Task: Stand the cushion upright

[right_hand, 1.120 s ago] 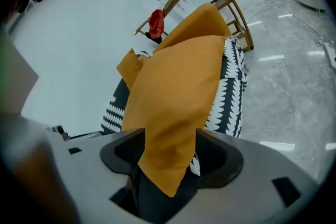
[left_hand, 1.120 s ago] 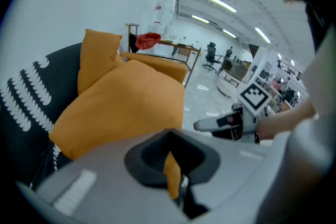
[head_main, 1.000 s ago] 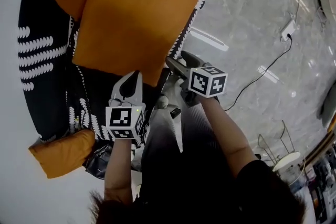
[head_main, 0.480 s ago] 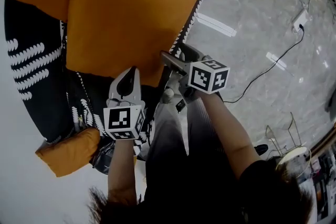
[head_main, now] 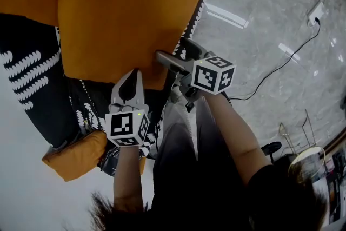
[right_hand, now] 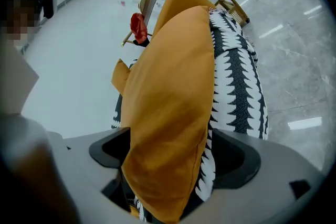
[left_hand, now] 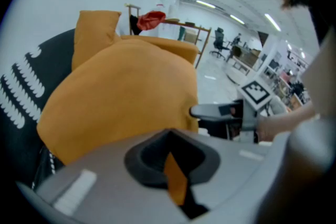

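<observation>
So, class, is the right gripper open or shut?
Open. The right gripper has its jaws wide apart, having just been opening, with the orange cushion between them, unpressed.

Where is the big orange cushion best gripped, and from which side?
Take the orange cushion at its near lower corner, coming from the person's side: the corner tapers thin, while the middle probably bulges too thick for jaws.

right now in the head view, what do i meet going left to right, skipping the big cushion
small orange cushion → left gripper → right gripper, jaws just opened wider around the big cushion's corner → black cable → power strip
</observation>
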